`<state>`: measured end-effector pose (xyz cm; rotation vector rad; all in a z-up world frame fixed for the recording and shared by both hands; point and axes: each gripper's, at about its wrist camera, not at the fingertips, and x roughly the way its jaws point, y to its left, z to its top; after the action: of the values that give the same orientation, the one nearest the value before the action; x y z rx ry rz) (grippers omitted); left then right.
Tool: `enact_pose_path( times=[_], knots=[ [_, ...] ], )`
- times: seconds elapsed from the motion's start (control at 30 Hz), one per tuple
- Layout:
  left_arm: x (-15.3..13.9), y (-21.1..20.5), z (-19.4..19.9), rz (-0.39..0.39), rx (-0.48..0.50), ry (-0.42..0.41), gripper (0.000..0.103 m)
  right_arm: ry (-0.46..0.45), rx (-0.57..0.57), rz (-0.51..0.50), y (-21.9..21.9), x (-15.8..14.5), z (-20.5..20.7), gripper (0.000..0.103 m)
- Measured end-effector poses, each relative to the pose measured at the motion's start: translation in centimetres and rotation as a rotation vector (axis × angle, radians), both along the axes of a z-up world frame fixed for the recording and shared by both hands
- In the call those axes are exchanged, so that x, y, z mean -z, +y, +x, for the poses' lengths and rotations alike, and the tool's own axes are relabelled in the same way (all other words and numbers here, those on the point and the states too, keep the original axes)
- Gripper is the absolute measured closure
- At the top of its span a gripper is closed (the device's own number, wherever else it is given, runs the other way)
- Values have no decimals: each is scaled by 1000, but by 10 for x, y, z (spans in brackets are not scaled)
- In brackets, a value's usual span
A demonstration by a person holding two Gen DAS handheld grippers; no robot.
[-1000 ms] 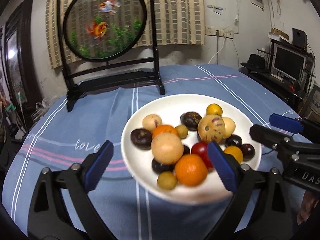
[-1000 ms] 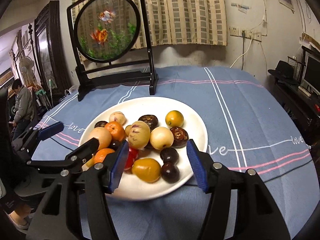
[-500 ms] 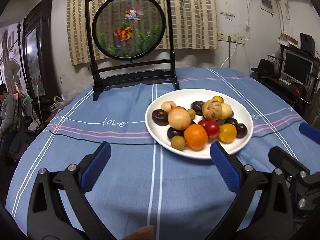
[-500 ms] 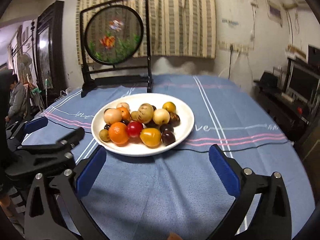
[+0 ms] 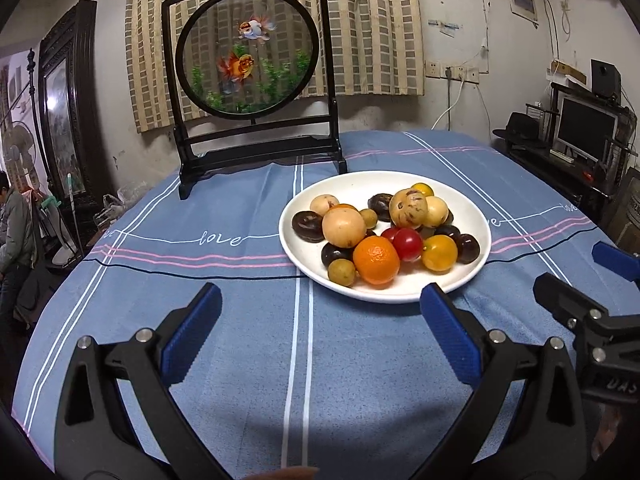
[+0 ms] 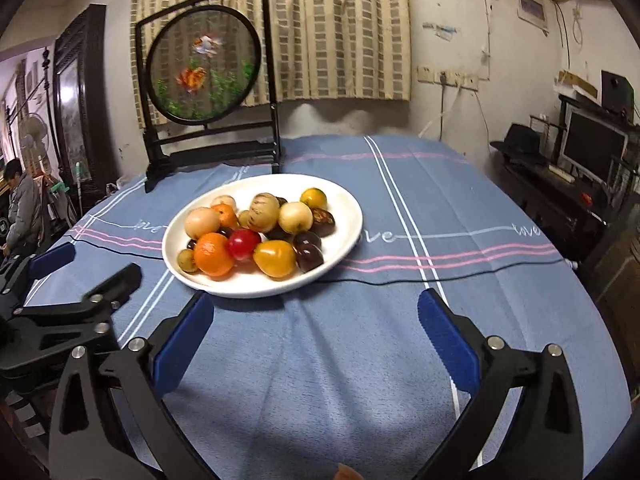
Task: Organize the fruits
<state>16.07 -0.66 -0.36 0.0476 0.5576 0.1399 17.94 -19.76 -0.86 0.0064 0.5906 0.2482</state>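
Both tools backed off; one plate (image 5: 472, 276), two oranges.

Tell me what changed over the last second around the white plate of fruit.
Both grippers drew back from the round white plate: the left gripper and the right gripper, whose jaws widened, now hang open over the blue striped tablecloth, holding nothing. The piled fruit and the black-framed goldfish screen stayed put.
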Motion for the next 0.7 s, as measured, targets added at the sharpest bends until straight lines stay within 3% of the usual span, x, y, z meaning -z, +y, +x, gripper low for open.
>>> enact_pose_path(
  times=[0.53, 0.7],
  knots=[
    [0, -1, 1, -6, 25, 2, 2, 32, 1, 6, -2, 3, 4, 1],
    [-2, -4, -3, 13, 22, -31, 2, 38, 3, 4, -1, 4, 5, 1]
  ],
)
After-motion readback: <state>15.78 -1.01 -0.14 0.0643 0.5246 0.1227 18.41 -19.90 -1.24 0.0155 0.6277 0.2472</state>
